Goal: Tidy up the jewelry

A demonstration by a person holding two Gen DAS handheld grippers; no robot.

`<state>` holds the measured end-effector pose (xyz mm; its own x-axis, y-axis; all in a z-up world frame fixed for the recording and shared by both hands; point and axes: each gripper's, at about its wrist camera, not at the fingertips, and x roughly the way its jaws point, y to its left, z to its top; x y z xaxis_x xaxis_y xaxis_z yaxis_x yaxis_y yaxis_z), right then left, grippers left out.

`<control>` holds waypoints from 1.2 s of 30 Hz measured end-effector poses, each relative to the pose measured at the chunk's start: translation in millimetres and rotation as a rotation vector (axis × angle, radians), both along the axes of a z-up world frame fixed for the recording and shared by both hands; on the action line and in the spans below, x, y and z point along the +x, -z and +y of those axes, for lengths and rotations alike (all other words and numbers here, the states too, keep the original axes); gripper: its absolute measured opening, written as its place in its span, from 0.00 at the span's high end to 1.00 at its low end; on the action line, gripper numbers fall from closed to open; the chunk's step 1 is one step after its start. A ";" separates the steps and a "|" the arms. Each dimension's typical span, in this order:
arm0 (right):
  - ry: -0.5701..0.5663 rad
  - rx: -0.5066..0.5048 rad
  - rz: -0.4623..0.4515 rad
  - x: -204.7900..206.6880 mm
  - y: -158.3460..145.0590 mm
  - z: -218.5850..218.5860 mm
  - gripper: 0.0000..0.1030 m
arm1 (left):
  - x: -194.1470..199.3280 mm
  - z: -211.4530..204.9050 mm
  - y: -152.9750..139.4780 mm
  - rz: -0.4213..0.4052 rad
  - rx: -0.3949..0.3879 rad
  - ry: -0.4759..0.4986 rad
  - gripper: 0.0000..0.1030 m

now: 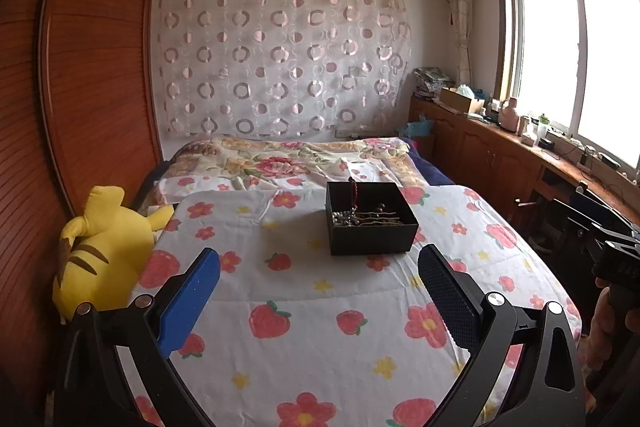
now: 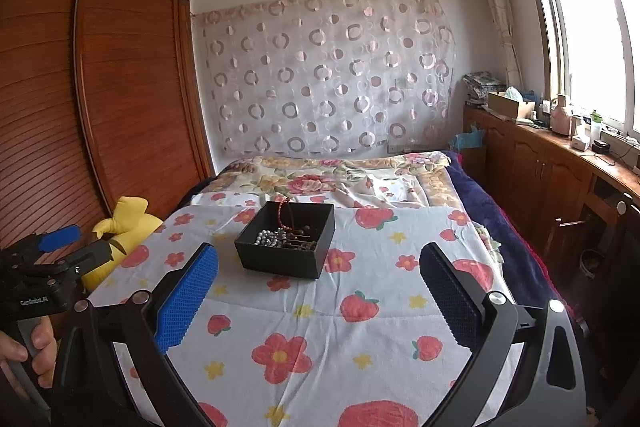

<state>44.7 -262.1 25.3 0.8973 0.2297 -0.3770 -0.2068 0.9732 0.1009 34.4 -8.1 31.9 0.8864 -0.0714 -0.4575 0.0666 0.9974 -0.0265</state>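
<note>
A black open box (image 1: pixel 370 239) sits on the flowered bedspread, also in the right wrist view (image 2: pixel 286 259). Inside lie silver beads (image 1: pixel 342 218), dark bead strands and thin bronze pieces (image 1: pixel 380 219); a red bead string (image 2: pixel 285 213) hangs over the box's far wall. My left gripper (image 1: pixel 320 263) is open and empty, held back from the box's near side. My right gripper (image 2: pixel 318 259) is open and empty, short of the box. The left gripper also shows at the left edge of the right wrist view (image 2: pixel 74 243).
A yellow plush toy (image 1: pixel 100 251) lies at the bed's left edge beside a wooden wardrobe (image 1: pixel 88 67). A wooden cabinet counter (image 1: pixel 520 147) with boxes and bottles runs under the window on the right. A folded floral quilt (image 1: pixel 288 159) lies behind the box.
</note>
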 end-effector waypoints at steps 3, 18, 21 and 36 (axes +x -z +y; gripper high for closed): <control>-0.003 0.002 0.001 0.2 0.0 -0.3 0.01 | 1.7 -0.2 0.3 0.001 0.000 0.000 0.07; -0.009 0.000 0.009 0.1 6.2 2.3 0.01 | 0.3 -2.0 -0.3 0.001 -0.002 0.003 0.07; -0.009 0.001 0.008 0.1 7.1 3.0 0.01 | -1.2 -1.9 -0.6 0.000 -0.004 0.004 0.07; -0.008 0.001 0.009 0.5 6.9 2.7 0.01 | -3.1 -3.7 -0.6 0.000 -0.005 0.005 0.07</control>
<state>45.2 -259.4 18.4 0.8919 0.2372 -0.3850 -0.2137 0.9714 0.1036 31.3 -11.8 32.5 0.8859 -0.0776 -0.4574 0.0711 0.9970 -0.0314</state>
